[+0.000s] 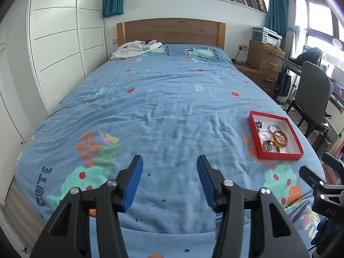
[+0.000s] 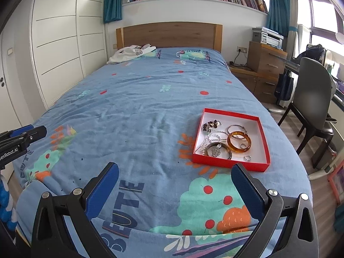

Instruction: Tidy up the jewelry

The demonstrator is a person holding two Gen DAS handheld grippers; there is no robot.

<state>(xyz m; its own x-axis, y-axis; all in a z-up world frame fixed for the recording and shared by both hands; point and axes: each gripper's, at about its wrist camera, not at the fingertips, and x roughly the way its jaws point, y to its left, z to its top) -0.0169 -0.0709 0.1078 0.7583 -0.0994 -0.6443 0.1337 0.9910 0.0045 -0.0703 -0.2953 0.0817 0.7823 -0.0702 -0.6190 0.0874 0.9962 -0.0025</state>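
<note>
A red tray [image 2: 231, 165] with a white inside lies on the blue bedspread at the right; it also shows in the left wrist view [image 1: 277, 156]. In it lie an amber bangle [image 2: 239, 141], a grey bangle [image 2: 218, 150], a silver bangle [image 2: 237, 127], a small ring [image 2: 247, 157], a bead bracelet [image 2: 210, 125] and a silver chain [image 2: 204, 144]. My right gripper [image 2: 175, 172] is open and empty, just short of the tray's near edge. My left gripper [image 1: 169, 164] is open and empty over the bed's middle, well left of the tray.
White clothes [image 2: 129, 54] lie by the wooden headboard [image 2: 169, 35]. A white wardrobe [image 1: 56, 49] stands on the left. A wooden dresser [image 2: 265, 64], a grey chair [image 2: 311, 101] and a desk stand to the right of the bed.
</note>
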